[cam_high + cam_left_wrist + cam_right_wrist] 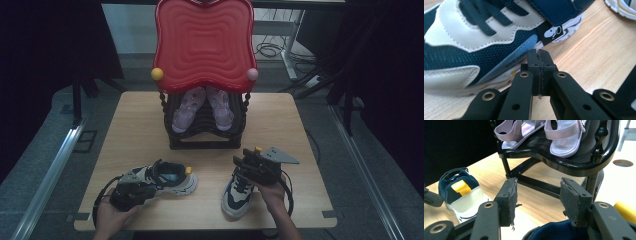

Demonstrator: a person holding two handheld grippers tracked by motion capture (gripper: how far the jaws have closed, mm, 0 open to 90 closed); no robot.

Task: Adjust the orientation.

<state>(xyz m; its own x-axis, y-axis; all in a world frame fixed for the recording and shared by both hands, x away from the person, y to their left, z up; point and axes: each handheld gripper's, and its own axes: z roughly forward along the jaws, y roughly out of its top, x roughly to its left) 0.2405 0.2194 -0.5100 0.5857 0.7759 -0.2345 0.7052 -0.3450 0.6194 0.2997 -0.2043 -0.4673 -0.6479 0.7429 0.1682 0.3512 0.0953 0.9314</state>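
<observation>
Nearest the camera: two hands at the bench's (140,115) near edge, each holding a claw beside a navy-and-white sneaker.
Left claw (131,192): jaws pressed together with nothing between them; in the left gripper view its tip (540,53) sits just beside the left sneaker's (170,179) sole edge, apparently touching or nearly so.
Right claw (251,162): jaws stand apart, hovering over the right sneaker (239,192); in the right gripper view the navy collar (554,231) lies below and between the pads (510,200), which do not press on it.
Where the sneakers are: both on the bench's front half, the left one lying on its side, the right one upright, well apart from each other and in front of the black rack (205,131).
Step in hand, as I judge it: getting a hold on the sneakers to move them toward the rack.
Doing it well: lower the right claw so the pads straddle the collar, then close firmly; the left claw needs to part before it can take the heel or tongue, since pushing with closed jaws only slides the shoe.
Risk: a shallow pinch on soft mesh may slip.
Count: two sneakers, two pink sandals (187,110) on the rack, one rack, one red chair back (204,42), two claws.
</observation>
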